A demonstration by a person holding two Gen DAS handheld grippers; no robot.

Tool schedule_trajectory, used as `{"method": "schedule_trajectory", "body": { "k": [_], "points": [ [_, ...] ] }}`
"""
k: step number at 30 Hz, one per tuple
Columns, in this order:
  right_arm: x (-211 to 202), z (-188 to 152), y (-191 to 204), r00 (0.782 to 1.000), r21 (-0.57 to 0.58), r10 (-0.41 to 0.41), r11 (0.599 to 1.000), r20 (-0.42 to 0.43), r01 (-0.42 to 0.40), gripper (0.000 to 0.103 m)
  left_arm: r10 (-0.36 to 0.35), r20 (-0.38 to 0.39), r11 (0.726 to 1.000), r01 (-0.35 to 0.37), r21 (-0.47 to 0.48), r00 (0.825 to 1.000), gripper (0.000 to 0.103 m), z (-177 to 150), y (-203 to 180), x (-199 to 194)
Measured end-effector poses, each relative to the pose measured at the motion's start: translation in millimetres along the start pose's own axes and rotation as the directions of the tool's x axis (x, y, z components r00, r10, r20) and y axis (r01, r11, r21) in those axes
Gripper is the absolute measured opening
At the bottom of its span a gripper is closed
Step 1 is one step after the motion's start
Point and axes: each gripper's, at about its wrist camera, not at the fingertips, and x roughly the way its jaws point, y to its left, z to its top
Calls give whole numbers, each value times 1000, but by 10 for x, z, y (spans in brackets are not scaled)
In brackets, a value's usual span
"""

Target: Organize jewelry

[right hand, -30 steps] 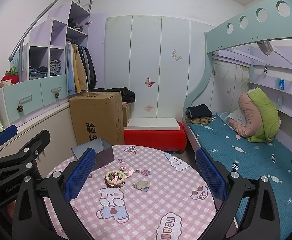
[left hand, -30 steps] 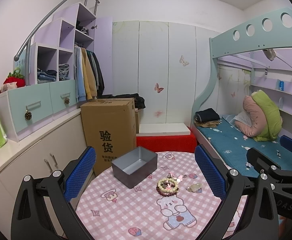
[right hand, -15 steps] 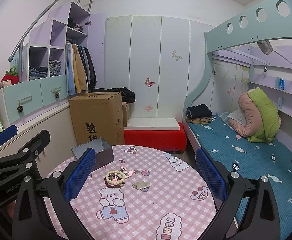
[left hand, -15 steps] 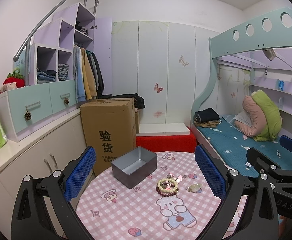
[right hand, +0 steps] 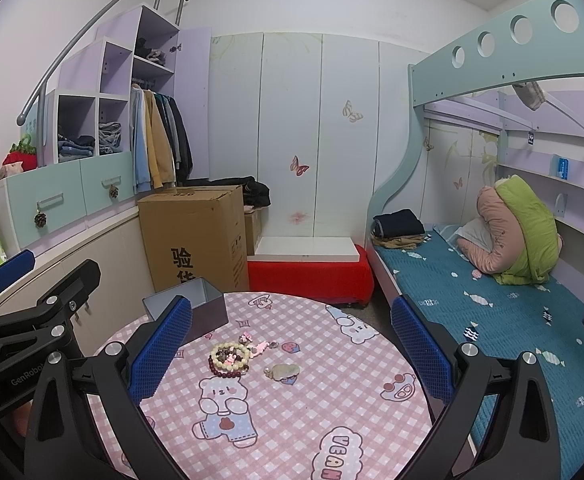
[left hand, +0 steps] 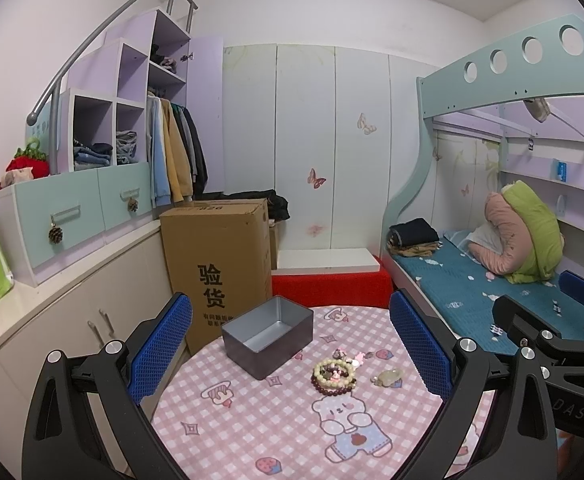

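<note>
Overhead, left gripper [left hand: 290,344] and right gripper [right hand: 292,346] wide apart, empty, above bracelets [left hand: 334,376].

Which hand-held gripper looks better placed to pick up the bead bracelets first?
Probably the right hand-held gripper: the bead bracelets lie between its open fingers, and the left one sits nearer the grey tin.

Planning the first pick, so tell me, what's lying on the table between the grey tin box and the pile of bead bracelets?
Only bare pink checked tablecloth separates the grey tin box from the bead bracelets; the left wrist view shows this best.
</note>
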Motion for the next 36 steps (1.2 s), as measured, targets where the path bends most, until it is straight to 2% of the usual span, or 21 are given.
{"method": "schedule_trajectory", "body": {
  "k": [31, 36],
  "points": [
    [77, -95, -10, 1000, 11, 3, 1000, -14, -3, 97, -2, -7, 1000, 2, 5, 1000, 96, -60, 8, 18],
    [141, -131, -19, 1000, 16, 5, 1000, -31, -4, 97, -1, -28, 1000, 1, 14, 1000, 96, -111, -1, 103]
  ]
}}
